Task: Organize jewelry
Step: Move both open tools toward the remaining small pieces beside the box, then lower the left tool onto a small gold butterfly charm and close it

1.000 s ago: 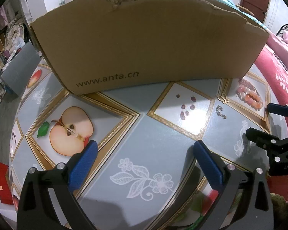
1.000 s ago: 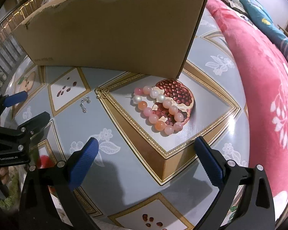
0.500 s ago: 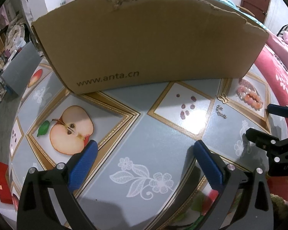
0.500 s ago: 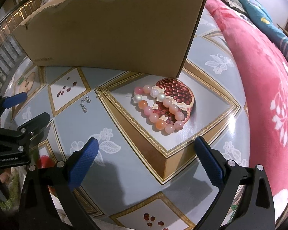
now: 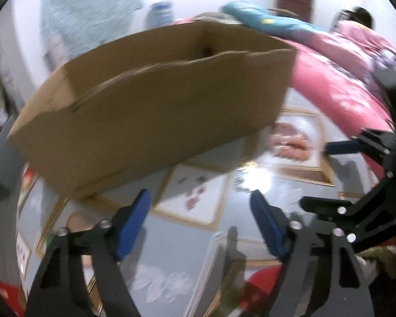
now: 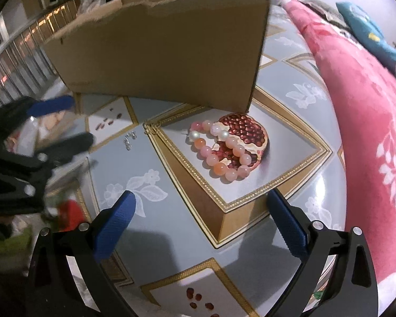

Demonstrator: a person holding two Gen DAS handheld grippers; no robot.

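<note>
Both jaws open and empty; bead bracelet (image 6: 225, 149) likely smooth, rolling, best pinched across one strand.

There is one cardboard box (image 6: 166, 50) on the bench (image 6: 171, 237), and two claws are in view, the left claw (image 5: 200, 219) and the right claw (image 6: 202, 219). In front of the box lies one bead bracelet (image 6: 221, 150); I count about fifteen beads, two of them white. To the left of the bracelet is one small silver piece (image 6: 128, 140), too small to count its parts.
</note>
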